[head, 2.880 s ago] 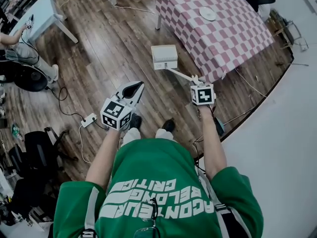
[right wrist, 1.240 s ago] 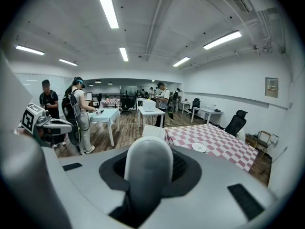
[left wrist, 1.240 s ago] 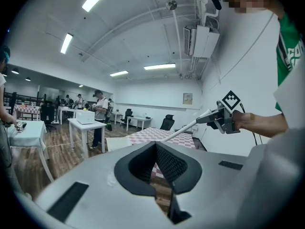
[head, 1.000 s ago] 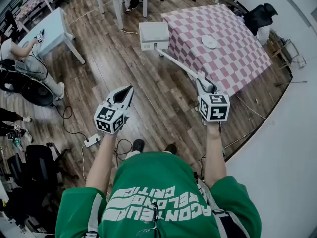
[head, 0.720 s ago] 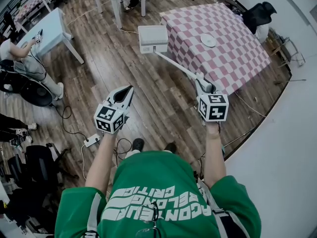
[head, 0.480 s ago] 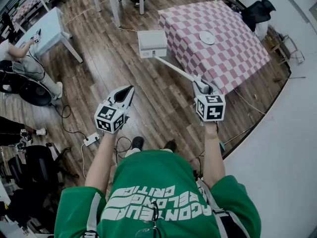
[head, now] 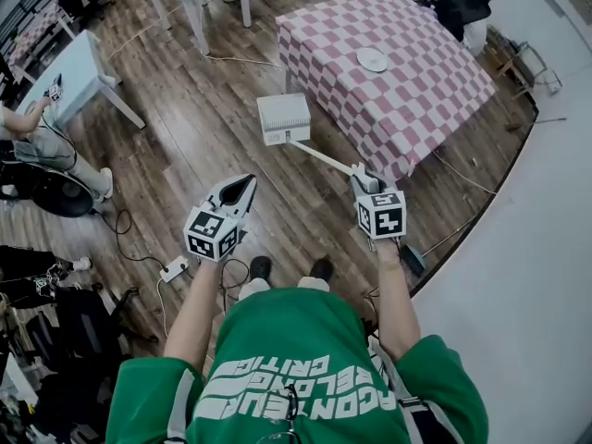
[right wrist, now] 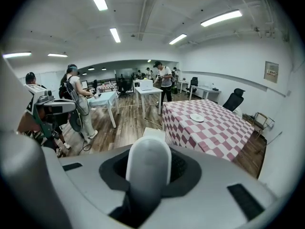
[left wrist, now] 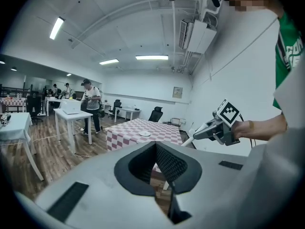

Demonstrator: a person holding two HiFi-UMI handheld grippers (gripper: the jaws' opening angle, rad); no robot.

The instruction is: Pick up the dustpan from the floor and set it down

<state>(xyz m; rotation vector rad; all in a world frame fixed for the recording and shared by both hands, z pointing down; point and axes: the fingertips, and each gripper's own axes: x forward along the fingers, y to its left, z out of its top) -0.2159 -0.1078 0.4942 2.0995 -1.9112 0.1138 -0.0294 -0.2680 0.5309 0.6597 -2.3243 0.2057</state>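
- Two grippers in play, only one working. The right gripper, right of centre in the head view, is clamped on the near end of the dustpan's long white handle. In the right gripper view the rounded handle end fills the gap between the jaws, which stand narrowed against it.
- The left gripper, left of centre, carries nothing. Its jaws are drawn together at the tips, and only bare boards show through them in the left gripper view.
- The dustpan has its white pan at the far end of the handle, upper centre of the head view. It is over the wood floor, just left of the checked table. Whether the pan touches the boards I cannot tell from above.
- Step in hand, as I judge it: the set-down. The pick-up looks done, since the handle slopes from the grip out to the pan.
- To do it well: lower the pan end first, so its base meets the boards flat and not on one corner. Keep the jaws tight until the pan rests.
- The grip sits at the extreme end of a long lever, so a small wrist roll would swing the pan wide. Hold the wrist steady and let the arm do the lowering.
- Keep the pan clear of the table's cloth edge. The bare boards to the left of the table look like the safe patch.
- Release only once the handle is supported or leaning stably, or it may tip over.
- Leave the left gripper out of the handle's line.
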